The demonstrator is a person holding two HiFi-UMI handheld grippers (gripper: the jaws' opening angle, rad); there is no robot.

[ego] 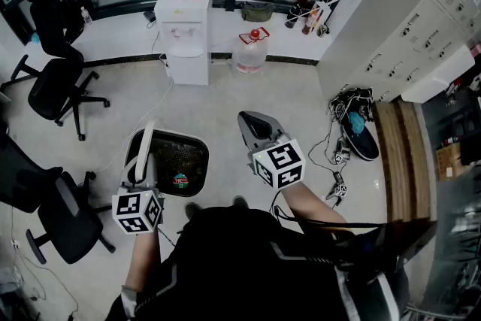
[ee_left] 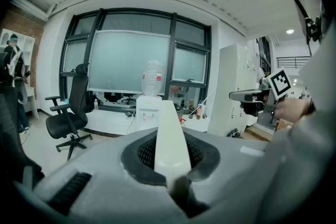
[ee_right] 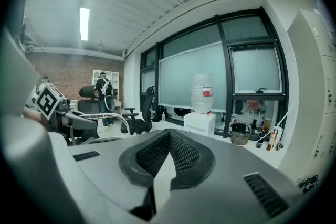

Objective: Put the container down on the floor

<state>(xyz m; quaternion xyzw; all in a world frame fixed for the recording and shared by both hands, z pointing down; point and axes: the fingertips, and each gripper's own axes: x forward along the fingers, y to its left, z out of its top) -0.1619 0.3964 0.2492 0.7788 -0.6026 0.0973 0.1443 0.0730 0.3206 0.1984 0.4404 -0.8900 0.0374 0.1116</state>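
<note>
Left gripper (ego: pixel 139 173) is clamped on the white handle (ee_left: pixel 168 134) of the black container (ego: pixel 180 162), which hangs clear of the floor (ego: pixel 225 98) just ahead of the person. Right gripper (ego: pixel 252 124) hovers beside it on the right, jaws pressed together with nothing between them, pointing toward the water dispenser (ego: pixel 184 34)

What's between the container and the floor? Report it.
Nothing visible. The container hangs by its white handle from the left gripper, shut on it, above bare floor. The person's shoe sits just off its near edge; the patch directly beneath is hidden by the container.
</note>
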